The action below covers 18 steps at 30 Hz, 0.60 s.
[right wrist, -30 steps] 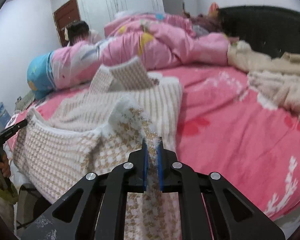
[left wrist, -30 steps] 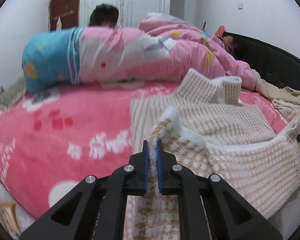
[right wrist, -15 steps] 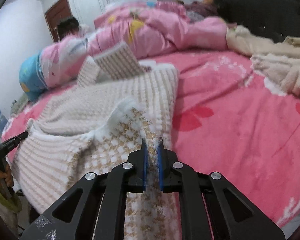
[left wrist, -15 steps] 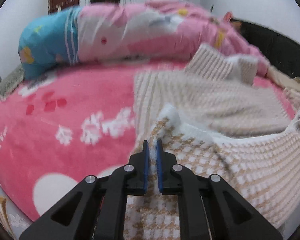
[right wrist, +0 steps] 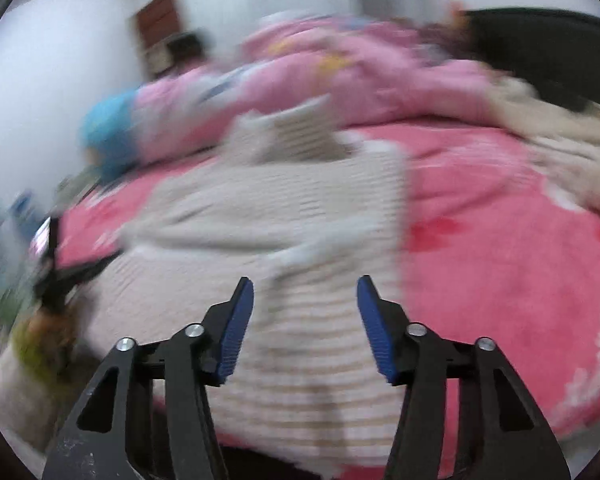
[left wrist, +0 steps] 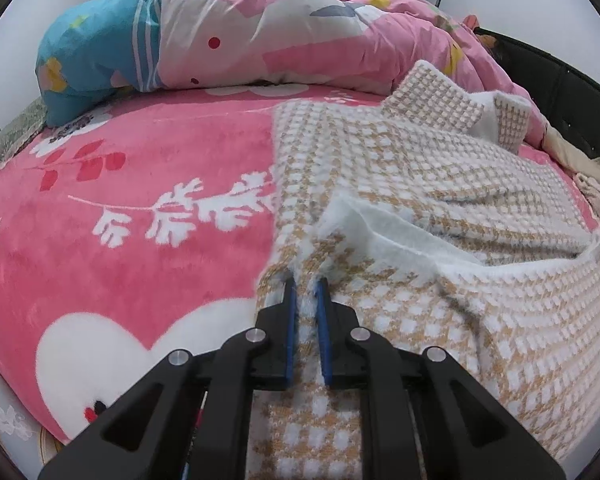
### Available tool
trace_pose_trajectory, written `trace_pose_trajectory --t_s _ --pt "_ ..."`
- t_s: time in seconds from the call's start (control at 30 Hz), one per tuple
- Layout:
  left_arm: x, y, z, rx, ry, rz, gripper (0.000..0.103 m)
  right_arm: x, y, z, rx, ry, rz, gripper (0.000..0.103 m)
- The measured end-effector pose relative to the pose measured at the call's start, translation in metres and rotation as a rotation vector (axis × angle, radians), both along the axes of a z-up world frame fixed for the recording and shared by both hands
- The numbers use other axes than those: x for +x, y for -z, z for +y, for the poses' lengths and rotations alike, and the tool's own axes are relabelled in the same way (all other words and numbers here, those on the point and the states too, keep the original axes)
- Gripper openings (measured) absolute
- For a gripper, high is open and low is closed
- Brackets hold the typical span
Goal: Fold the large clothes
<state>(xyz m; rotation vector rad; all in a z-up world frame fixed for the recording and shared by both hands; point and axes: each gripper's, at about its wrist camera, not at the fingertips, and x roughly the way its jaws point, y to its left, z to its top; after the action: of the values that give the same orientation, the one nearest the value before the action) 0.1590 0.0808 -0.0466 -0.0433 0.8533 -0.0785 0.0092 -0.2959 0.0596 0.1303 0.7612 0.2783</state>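
1. In the left wrist view, our left gripper (left wrist: 306, 292) has its blue pads close together with the fuzzy edge of the knit garment (left wrist: 420, 184) caught between them. We read it as clamped on that fabric, though its jaws have just been easing apart a little. The garment lies across the pink bedspread (left wrist: 140, 220), the near part doubled back so its white fleecy lining shows. Its collar end stands up by the rolled quilt (left wrist: 240, 40) at the far side. So we judge one fold has been laid down.

2. In the right wrist view, which is badly blurred, our right gripper (right wrist: 305, 300) has its jaws wide apart, having just been opening, and nothing is pinched between them. The garment (right wrist: 292, 220) rests on the bedspread (right wrist: 500, 248) below and beyond the fingertips. We take it that the right corner has been let go.

3. What is left, as we judge it: freeing the left corner, smoothing the raised collar, and folding further, since the garment is far from a compact bundle.
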Motion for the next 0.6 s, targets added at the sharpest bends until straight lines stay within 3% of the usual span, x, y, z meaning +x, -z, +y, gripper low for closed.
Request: trace_pose_trajectory --t_s 0.07,0.13,0.17,0.23,0.33,0.47,0.53,0.6 --pt "0.0 0.0 -0.001 -0.002 -0.002 0.002 0.011 0.017 0.027 0.024 -0.022 -0.064 0.08 0.037" --pt "0.0 -0.001 0.001 -0.008 0.005 0.003 0.012 0.045 0.072 0.035 -0.05 -0.063 0.202 0.036" --pt "-0.001 -0.002 0.001 -0.016 0.008 0.003 0.013 0.049 0.081 0.035 -0.037 -0.057 0.207 0.036" --pt "-0.008 -0.012 0.004 -0.027 0.008 0.006 0.017 0.051 0.074 0.031 -0.015 -0.055 0.208 0.033" --pt "-0.033 -0.033 0.007 -0.034 0.023 -0.065 0.025 0.04 0.045 0.027 -0.067 -0.022 0.203 0.03" --pt "-0.071 -0.058 -0.008 -0.177 0.169 -0.135 0.027 0.021 0.02 0.04 -0.03 -0.104 0.152 0.028" --pt "-0.076 -0.051 -0.026 -0.259 0.259 -0.093 0.029 0.021 0.027 0.057 -0.045 -0.159 0.154 0.027" --pt "-0.074 -0.029 -0.05 -0.247 0.309 -0.006 0.033 0.034 0.06 0.075 -0.091 -0.174 0.201 0.029"
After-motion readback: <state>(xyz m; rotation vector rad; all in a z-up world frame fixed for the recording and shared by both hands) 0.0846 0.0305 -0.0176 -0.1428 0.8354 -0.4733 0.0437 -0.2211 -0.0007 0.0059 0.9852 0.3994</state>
